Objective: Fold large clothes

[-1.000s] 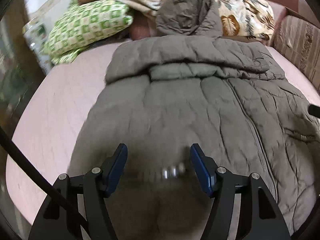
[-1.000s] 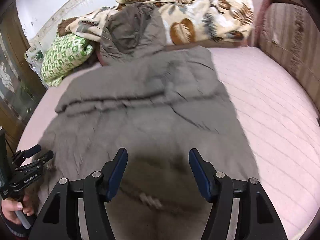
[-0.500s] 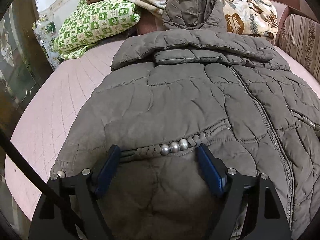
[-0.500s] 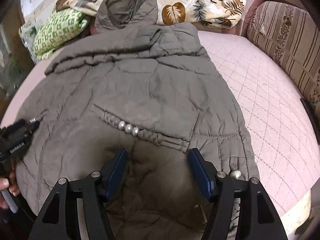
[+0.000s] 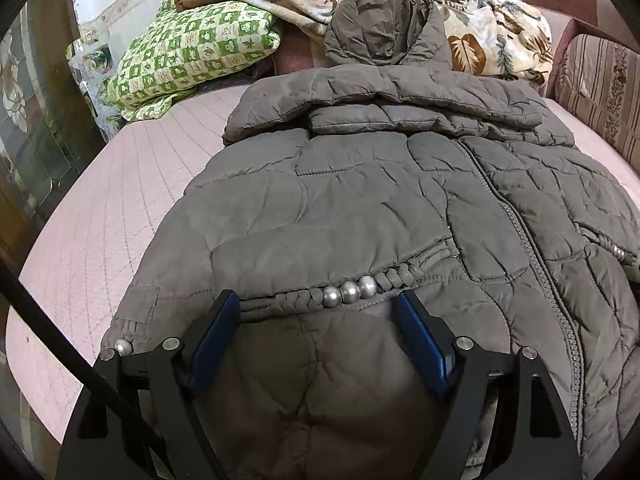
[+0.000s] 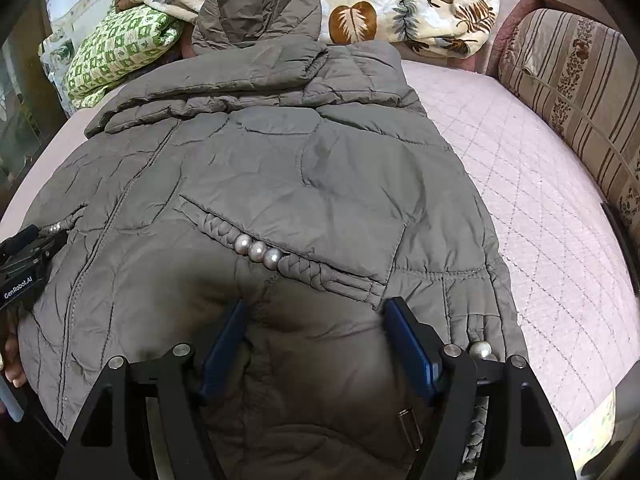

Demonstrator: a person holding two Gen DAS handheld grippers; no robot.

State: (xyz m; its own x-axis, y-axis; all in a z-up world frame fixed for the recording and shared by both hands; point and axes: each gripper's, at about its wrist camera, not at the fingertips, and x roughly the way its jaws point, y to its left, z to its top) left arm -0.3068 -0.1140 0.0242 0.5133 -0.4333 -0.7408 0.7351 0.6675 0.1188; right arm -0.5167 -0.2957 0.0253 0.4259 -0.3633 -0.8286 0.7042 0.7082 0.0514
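Grey quilted coat (image 5: 360,208), flat on pink bed (image 5: 100,216). Left claw (image 5: 320,312) and right claw (image 6: 316,316): both wide, fabric bulging between fingers.

**Handheld gripper pair: appearance**

Left gripper (image 5: 318,316): black angular frame, two fingers (image 5: 214,340) lined with blue pads, round silver screws along the frame, a black cable (image 5: 60,344) crossing the lower left corner.

Right gripper (image 6: 316,320): same black frame, blue-padded fingers (image 6: 408,344), silver screws.

White "GenRobot.AI" lettering (image 6: 17,287) on the left unit's black body. Bare skin of the left hand (image 6: 10,364), light-toned.
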